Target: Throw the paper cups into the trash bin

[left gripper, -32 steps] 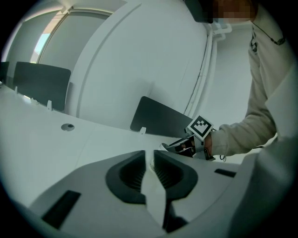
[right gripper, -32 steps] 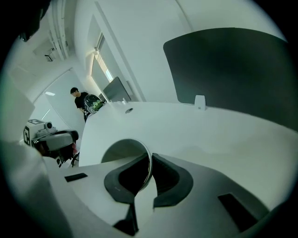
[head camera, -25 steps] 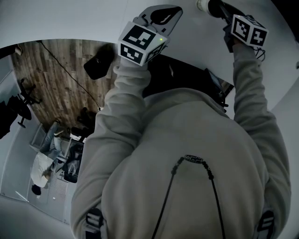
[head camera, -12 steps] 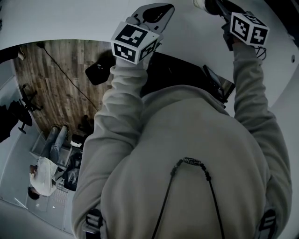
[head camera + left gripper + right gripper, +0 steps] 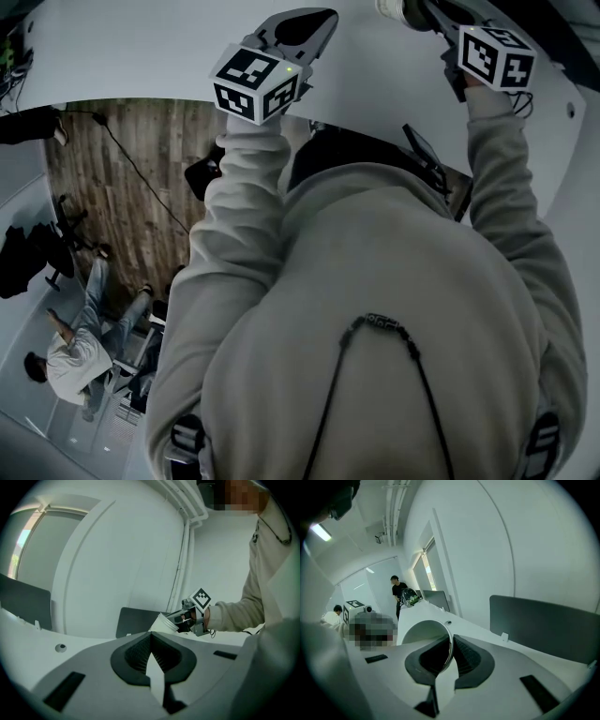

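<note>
Cup [image 5: 421,631] rim pinched between fingers [image 5: 469,660] of right gripper [image 5: 451,640].

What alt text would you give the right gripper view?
The right gripper pinches the wall of a white paper cup, its open mouth toward the camera. Beyond lie a white desk and a dark divider panel, with people far off at left.

We held both arms up toward top of frame in head view. Left arm [image 5: 234,225] bent, sleeve rising centre-left. Left gripper [image 5: 309,21] at top centre, marker cube just below, jaws pressed together, nothing between. Right arm [image 5: 511,197] stretched along right side. Right gripper [image 5: 427,11] at upper right, jaws pinched on paper cup [image 5: 423,633] rim.
</note>
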`<state>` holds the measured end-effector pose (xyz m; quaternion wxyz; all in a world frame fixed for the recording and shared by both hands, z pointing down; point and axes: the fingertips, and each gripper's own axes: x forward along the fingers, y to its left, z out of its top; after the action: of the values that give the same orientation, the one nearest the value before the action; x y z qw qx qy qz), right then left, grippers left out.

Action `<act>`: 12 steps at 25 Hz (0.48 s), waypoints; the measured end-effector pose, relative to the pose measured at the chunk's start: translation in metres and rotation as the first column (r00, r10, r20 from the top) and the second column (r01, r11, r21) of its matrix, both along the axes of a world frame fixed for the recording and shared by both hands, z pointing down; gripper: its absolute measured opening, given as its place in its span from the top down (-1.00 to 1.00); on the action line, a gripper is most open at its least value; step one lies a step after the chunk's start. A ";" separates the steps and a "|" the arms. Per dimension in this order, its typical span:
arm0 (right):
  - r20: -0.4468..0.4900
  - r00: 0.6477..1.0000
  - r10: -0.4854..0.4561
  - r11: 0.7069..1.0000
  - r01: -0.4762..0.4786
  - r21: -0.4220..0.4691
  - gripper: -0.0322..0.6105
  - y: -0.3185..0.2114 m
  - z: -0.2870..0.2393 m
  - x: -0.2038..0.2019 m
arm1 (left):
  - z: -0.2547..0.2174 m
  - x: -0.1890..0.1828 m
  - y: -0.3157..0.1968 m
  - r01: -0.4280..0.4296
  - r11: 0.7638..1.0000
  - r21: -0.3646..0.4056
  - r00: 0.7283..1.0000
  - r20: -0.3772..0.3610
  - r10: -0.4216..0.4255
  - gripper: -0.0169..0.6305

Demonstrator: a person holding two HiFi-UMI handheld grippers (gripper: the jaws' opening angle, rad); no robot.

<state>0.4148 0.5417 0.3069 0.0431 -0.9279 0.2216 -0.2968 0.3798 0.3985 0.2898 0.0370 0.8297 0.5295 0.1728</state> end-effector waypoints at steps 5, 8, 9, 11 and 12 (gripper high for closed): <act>-0.076 0.997 -0.007 1.000 0.009 0.018 0.77 0.008 -0.051 0.006 | -0.047 0.023 0.006 0.020 0.998 -0.052 0.999 -0.034 -0.022 0.94; -0.115 0.993 -0.001 1.000 0.003 0.012 0.77 0.014 -0.076 0.004 | -0.068 0.021 0.011 -0.016 0.998 -0.062 0.999 -0.046 0.013 0.94; -0.120 0.993 0.007 1.000 -0.006 0.012 0.77 0.018 -0.082 0.000 | -0.072 0.017 0.013 -0.031 0.998 -0.063 0.999 -0.046 0.028 0.94; -0.135 0.991 0.024 1.000 -0.021 0.022 0.77 0.024 -0.093 -0.006 | -0.079 0.014 0.015 -0.034 0.996 -0.079 0.999 -0.042 0.031 0.94; -0.142 0.989 0.031 0.999 -0.027 0.029 0.77 0.027 -0.099 -0.010 | -0.081 0.014 0.015 -0.023 0.995 -0.094 0.999 -0.035 0.020 0.94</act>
<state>0.4051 0.5686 0.2083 0.0439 -0.9492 0.2143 -0.2261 0.3934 0.4131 0.2085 0.0653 0.8241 0.5466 0.1338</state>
